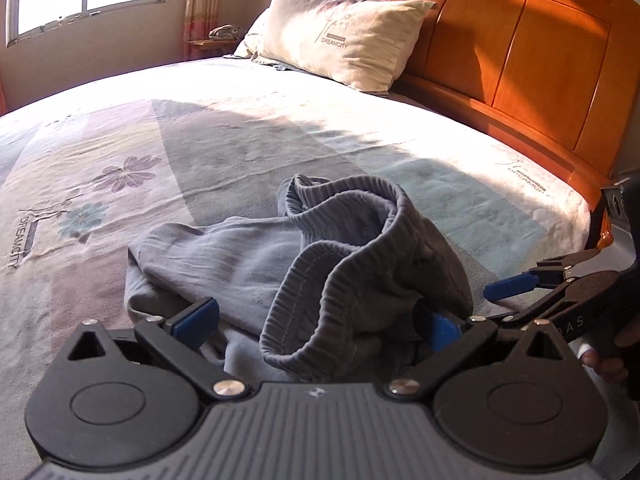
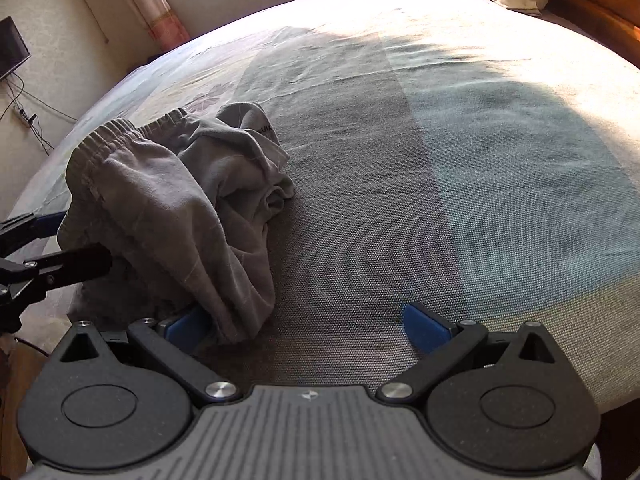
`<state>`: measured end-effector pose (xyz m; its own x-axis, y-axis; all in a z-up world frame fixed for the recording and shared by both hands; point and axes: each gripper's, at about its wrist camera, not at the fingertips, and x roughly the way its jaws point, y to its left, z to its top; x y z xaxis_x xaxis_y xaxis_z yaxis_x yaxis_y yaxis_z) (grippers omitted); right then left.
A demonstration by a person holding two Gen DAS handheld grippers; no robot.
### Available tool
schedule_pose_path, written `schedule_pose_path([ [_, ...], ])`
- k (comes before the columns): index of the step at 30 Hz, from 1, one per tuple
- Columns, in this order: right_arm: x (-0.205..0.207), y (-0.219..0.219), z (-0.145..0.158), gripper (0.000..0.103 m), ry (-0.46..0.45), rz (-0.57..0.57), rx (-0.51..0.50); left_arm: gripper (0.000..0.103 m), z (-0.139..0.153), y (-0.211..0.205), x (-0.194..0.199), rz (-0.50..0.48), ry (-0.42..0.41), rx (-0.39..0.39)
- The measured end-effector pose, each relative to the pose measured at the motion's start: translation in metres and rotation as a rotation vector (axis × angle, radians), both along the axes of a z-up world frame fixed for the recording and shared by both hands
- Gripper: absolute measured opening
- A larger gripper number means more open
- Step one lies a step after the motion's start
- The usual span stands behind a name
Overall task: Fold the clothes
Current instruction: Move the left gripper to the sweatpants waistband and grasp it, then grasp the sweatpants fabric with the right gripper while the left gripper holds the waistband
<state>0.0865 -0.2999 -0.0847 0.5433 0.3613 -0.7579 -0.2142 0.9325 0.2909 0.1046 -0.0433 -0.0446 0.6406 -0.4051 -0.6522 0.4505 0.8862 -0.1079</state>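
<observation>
Left gripper (image 1: 316,318) low in the left wrist view, jaws spread wide, the grey trousers (image 1: 320,264) bunched between the blue pads (image 1: 196,314) and nothing pinched. At lower right of that view the right gripper (image 1: 516,300) comes in from the side, held by a hand (image 1: 612,356). In the right wrist view the right gripper (image 2: 308,326) is agape too, its left pad touching the garment's hanging edge. The trousers (image 2: 180,208) sit crumpled at centre left, elastic waistband (image 2: 108,136) raised. Beyond, the patterned bedsheet (image 1: 240,128) runs in sun and shadow. Far upper middle: a cream pillow (image 1: 340,36) against the orange wooden headboard (image 1: 520,64).
</observation>
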Motion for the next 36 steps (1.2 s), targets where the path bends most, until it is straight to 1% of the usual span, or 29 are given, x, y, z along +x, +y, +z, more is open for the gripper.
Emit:
schedule_pose_path([
  [3,-0.006,0.005,-0.003,0.103,-0.034,0.069,-0.056,0.101,-0.009,-0.003,0.019,-0.041,0.050,-0.057],
  [5,-0.012,0.014,-0.005,0.103,-0.064,0.147,-0.141,0.101,-0.009,-0.006,0.024,-0.068,0.062,-0.081],
  [7,-0.019,0.025,-0.008,0.103,-0.092,0.223,-0.247,0.101,-0.005,-0.005,0.020,-0.106,0.059,-0.099],
  [8,-0.020,0.026,-0.008,0.103,-0.095,0.225,-0.258,0.101,-0.002,-0.004,0.016,-0.122,0.057,-0.109],
  [9,-0.020,0.024,-0.006,0.103,-0.088,0.212,-0.245,0.101,0.000,-0.002,0.012,-0.140,0.057,-0.123],
  [11,-0.020,0.015,-0.002,0.103,-0.070,0.194,-0.194,0.101,0.002,0.007,0.006,-0.192,0.086,-0.187],
  [13,-0.021,0.004,0.002,0.103,-0.053,0.173,-0.139,0.101,-0.002,0.013,0.003,-0.217,0.106,-0.223],
  [14,-0.021,-0.001,0.004,0.103,-0.046,0.158,-0.111,0.101,-0.003,0.016,0.002,-0.226,0.114,-0.235],
  [15,-0.021,-0.006,0.006,0.103,-0.041,0.143,-0.096,0.101,-0.006,0.017,0.005,-0.222,0.112,-0.221],
  [16,-0.021,-0.010,0.007,0.103,-0.037,0.129,-0.089,0.101,-0.007,0.018,0.008,-0.218,0.109,-0.210],
  [17,-0.021,-0.013,0.009,0.103,-0.037,0.114,-0.091,0.101,-0.008,0.020,0.014,-0.210,0.109,-0.220],
  [20,-0.024,-0.020,0.011,0.103,-0.042,0.077,-0.094,0.101,-0.012,0.025,0.034,-0.183,0.127,-0.295],
  [24,-0.025,-0.024,0.014,0.103,-0.033,0.054,-0.054,0.101,-0.013,0.024,0.027,-0.253,0.186,-0.382],
  [26,-0.027,-0.025,0.021,0.103,-0.051,0.076,-0.032,0.101,-0.014,0.024,0.023,-0.291,0.215,-0.423],
  [27,-0.028,-0.025,0.024,0.103,-0.063,0.089,-0.021,0.101,-0.013,0.026,0.015,-0.321,0.221,-0.430],
  [29,-0.025,-0.025,0.034,0.103,-0.091,0.144,0.028,0.101,-0.017,0.029,0.005,-0.350,0.242,-0.425],
  [31,-0.016,-0.023,0.046,0.103,-0.120,0.213,0.070,0.101,-0.027,0.033,0.004,-0.322,0.260,-0.392],
  [33,0.002,-0.015,0.058,0.103,-0.153,0.293,0.089,0.101,-0.035,0.038,0.009,-0.281,0.280,-0.432],
  [34,0.011,-0.010,0.064,0.103,-0.169,0.333,0.097,0.101,-0.036,0.041,0.011,-0.266,0.287,-0.468],
  [35,0.020,-0.005,0.070,0.103,-0.186,0.374,0.105,0.100,-0.036,0.044,0.013,-0.247,0.287,-0.504],
  [36,0.031,-0.001,0.074,0.103,-0.196,0.409,0.112,0.099,-0.036,0.046,0.014,-0.232,0.278,-0.524],
])
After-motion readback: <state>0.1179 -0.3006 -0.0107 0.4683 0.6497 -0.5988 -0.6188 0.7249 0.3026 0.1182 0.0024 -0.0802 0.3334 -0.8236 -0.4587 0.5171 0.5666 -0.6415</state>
